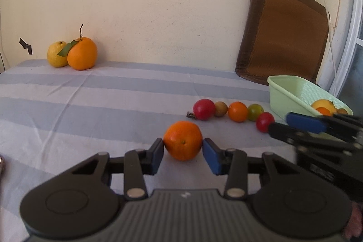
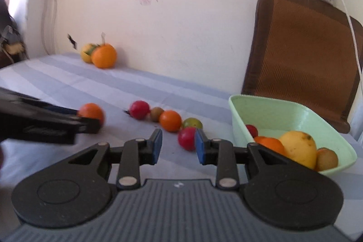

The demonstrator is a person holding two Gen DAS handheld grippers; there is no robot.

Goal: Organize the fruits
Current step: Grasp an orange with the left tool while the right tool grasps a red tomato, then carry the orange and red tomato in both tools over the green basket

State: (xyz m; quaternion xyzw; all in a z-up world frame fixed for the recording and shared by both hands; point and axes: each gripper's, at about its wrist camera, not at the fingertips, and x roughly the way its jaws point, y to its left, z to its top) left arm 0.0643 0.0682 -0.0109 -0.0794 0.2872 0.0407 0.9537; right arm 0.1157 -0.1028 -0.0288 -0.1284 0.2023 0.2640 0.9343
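My left gripper (image 1: 183, 146) is shut on a small orange (image 1: 182, 140), its blue pads touching both sides; the orange also shows in the right wrist view (image 2: 91, 112). My right gripper (image 2: 178, 144) is open and empty, just short of a red fruit (image 2: 187, 138). A row of small fruits lies on the cloth: red (image 1: 204, 109), brown (image 1: 220, 108), orange (image 1: 237, 111), green (image 1: 255, 111), red (image 1: 264, 121). A green basket (image 2: 267, 110) holds a yellow fruit (image 2: 298, 147), an orange one (image 2: 270, 144), a brown one (image 2: 326, 159) and a red one (image 2: 251, 130).
A large orange with a leaf (image 1: 82, 53) and a yellow fruit (image 1: 56, 54) stand at the far wall. A brown mat (image 1: 283, 35) leans on the wall behind the basket. The table wears a striped blue-white cloth (image 1: 113, 110).
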